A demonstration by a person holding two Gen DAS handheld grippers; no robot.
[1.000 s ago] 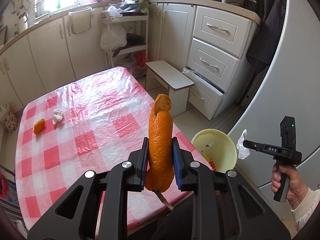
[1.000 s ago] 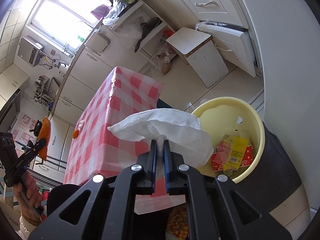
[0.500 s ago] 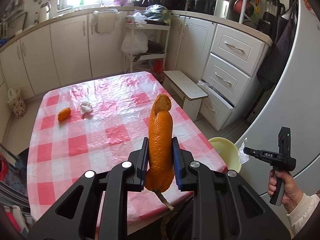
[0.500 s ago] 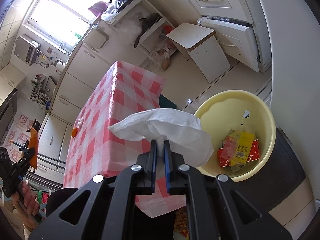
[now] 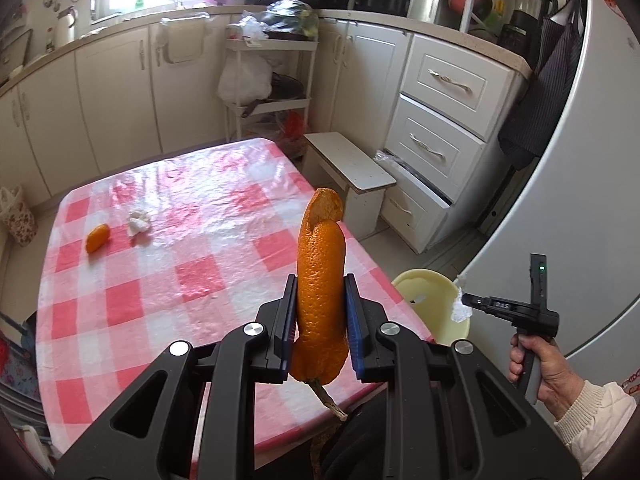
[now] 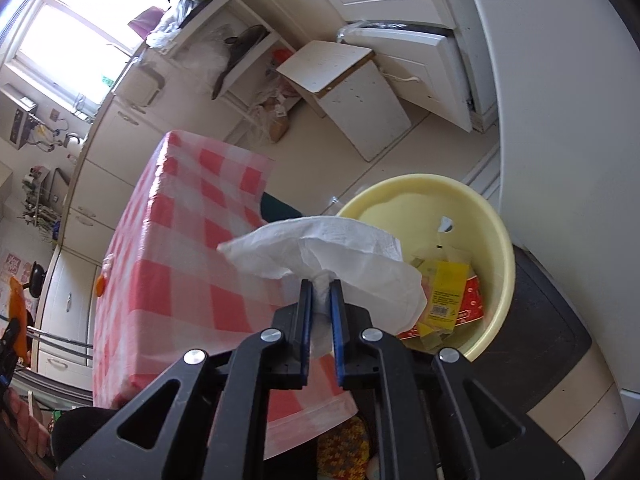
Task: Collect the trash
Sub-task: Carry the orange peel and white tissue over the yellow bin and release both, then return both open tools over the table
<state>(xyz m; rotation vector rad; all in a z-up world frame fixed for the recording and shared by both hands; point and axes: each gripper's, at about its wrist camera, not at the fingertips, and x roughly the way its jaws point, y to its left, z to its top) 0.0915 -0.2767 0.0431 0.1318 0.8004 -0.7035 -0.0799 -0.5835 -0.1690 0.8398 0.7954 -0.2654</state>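
Observation:
My left gripper (image 5: 321, 300) is shut on a long orange peel (image 5: 322, 292) and holds it upright above the near edge of the red-checked table (image 5: 200, 280). My right gripper (image 6: 321, 286) is shut on a white tissue (image 6: 332, 252), held just left of and above the yellow bin (image 6: 496, 216). The bin holds red and yellow wrappers (image 6: 448, 300). In the left wrist view the bin (image 5: 432, 292) sits off the table's right corner, with the right gripper (image 5: 466, 300) over its rim. A small orange peel piece (image 5: 97, 238) and a crumpled white tissue (image 5: 139, 222) lie on the table's far left.
A white stool (image 5: 348, 172) stands beyond the table, next to drawers (image 5: 436, 148) with the lowest one pulled open. A grey fridge (image 5: 568, 200) rises right of the bin. The bin rests on a dark stand (image 6: 540, 340). Cabinets line the back wall.
The left gripper has swung with the peel, so the table's far-left scraps have shifted right in its view. The right gripper has moved nearer the bin with the tissue.

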